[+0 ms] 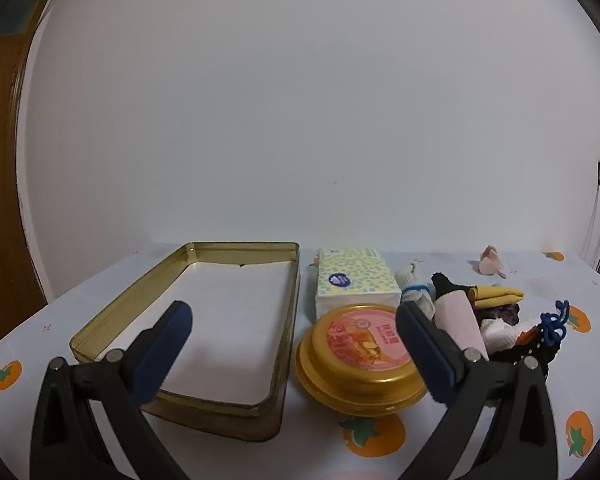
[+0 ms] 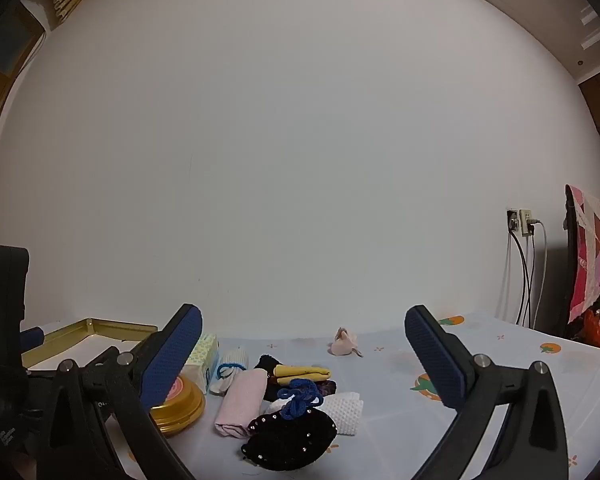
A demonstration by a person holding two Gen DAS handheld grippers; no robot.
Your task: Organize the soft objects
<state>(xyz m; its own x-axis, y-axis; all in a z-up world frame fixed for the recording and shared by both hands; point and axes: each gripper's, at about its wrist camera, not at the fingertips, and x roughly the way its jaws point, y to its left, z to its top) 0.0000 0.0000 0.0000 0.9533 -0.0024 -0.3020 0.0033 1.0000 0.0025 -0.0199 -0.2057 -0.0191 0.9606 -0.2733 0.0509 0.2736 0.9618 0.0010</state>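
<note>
Both grippers, left (image 1: 294,344) and right (image 2: 302,354), hover wide open, holding nothing. The soft pile (image 2: 284,404) lies on the table (image 2: 480,364) right of the round tin (image 1: 360,364); the open tray (image 1: 224,312) sits further left. The pink roll (image 2: 242,402) looks light and squashy, so pinch its middle.

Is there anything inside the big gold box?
No, the big gold box shows only its plain pale bottom, and the soft things lie in a pile on the table beside it.
</note>
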